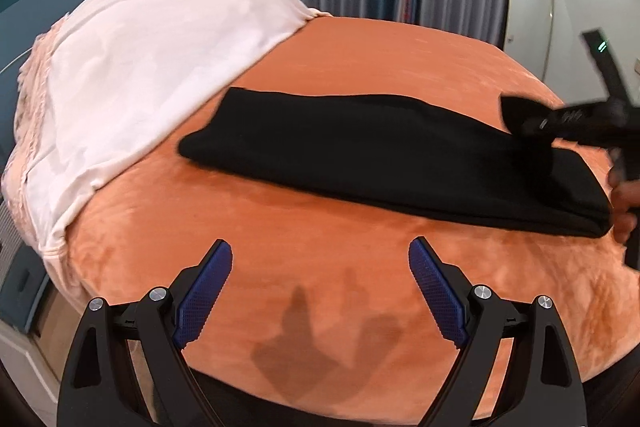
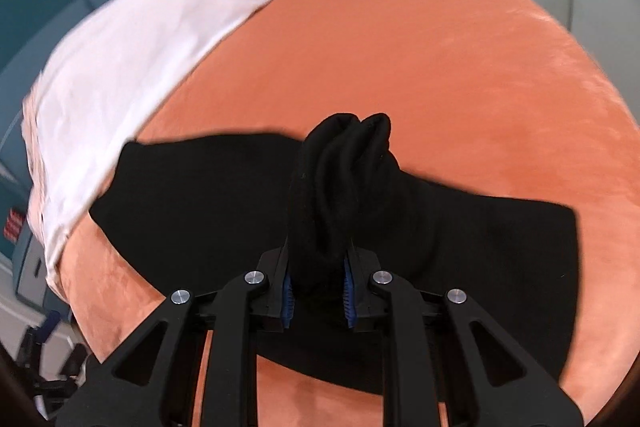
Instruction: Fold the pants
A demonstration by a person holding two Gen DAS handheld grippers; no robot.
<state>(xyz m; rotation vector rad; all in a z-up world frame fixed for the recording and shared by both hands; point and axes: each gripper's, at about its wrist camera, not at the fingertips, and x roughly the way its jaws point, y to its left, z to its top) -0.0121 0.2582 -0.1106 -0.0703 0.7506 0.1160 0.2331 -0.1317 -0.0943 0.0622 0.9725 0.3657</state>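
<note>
Hidden, cropped and blurred areas

In the left wrist view the right claw [image 1: 516,115] is motion-blurred and runs off the right edge, so its jaw position is unreadable there; the person's hand [image 1: 624,199] behind it is cut by the same edge. The pants [image 1: 384,163] show no seams or waistband, so their folded layers cannot be counted. In the right wrist view the bunched fabric conceals the claw's pads [image 2: 350,291] almost fully. The white sheet [image 2: 132,67] is smeared, and the near edge of the bed [image 2: 400,47] lies behind the claw's arms.
</note>
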